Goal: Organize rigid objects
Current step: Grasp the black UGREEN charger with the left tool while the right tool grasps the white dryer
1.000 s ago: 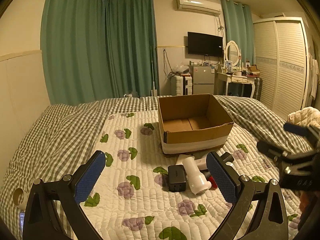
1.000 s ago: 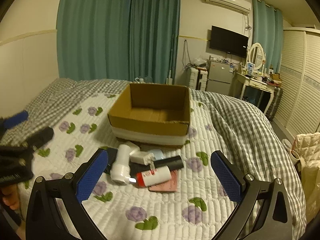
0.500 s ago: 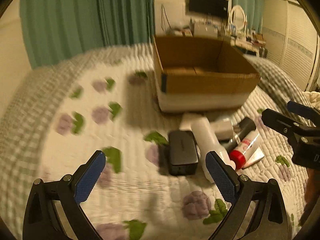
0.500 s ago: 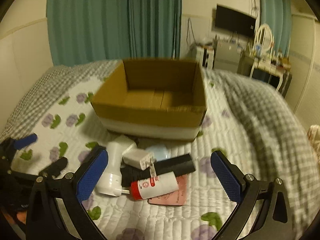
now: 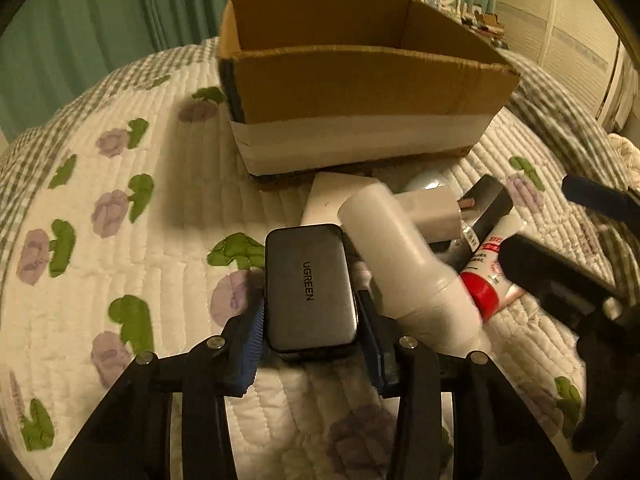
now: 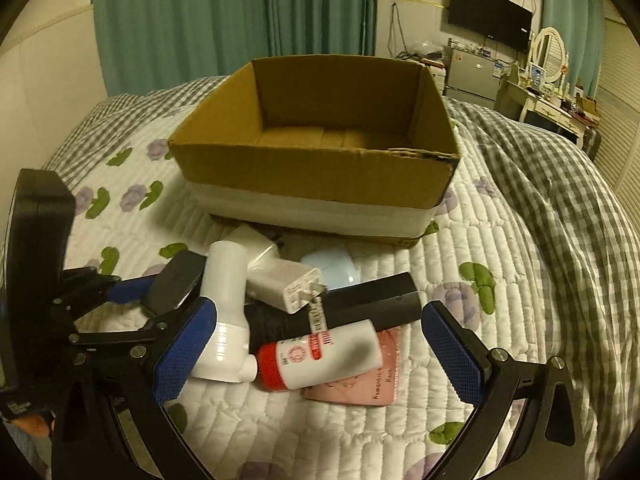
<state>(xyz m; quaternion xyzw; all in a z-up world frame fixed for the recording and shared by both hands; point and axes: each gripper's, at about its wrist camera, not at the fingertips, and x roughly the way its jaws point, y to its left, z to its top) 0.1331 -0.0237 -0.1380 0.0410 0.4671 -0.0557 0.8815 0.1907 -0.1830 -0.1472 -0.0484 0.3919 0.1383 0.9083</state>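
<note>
A pile of small objects lies on the quilt in front of an open, empty cardboard box [image 5: 360,80] [image 6: 316,172]. My left gripper [image 5: 310,344] is shut on a black UGREEN charger [image 5: 308,288], seen from the side in the right wrist view [image 6: 172,284]. Beside it lie a white bottle [image 5: 408,264] [image 6: 224,320], a white plug adapter [image 6: 280,280], a black bar [image 6: 372,300], a red-capped tube [image 6: 320,356] and a pink packet [image 6: 360,388]. My right gripper [image 6: 316,364] is open, its fingers either side of the tube and bottle.
The bed has a white flowered quilt [image 5: 120,240] over a grey checked cover [image 6: 560,200]. Green curtains [image 6: 220,20] hang behind. A dresser with mirror [image 6: 548,80], a TV and a small fridge stand at the far right.
Both grippers have moved down and forward to the pile. My left gripper has closed on the black charger. My right gripper stays open, now low around the tube.
</note>
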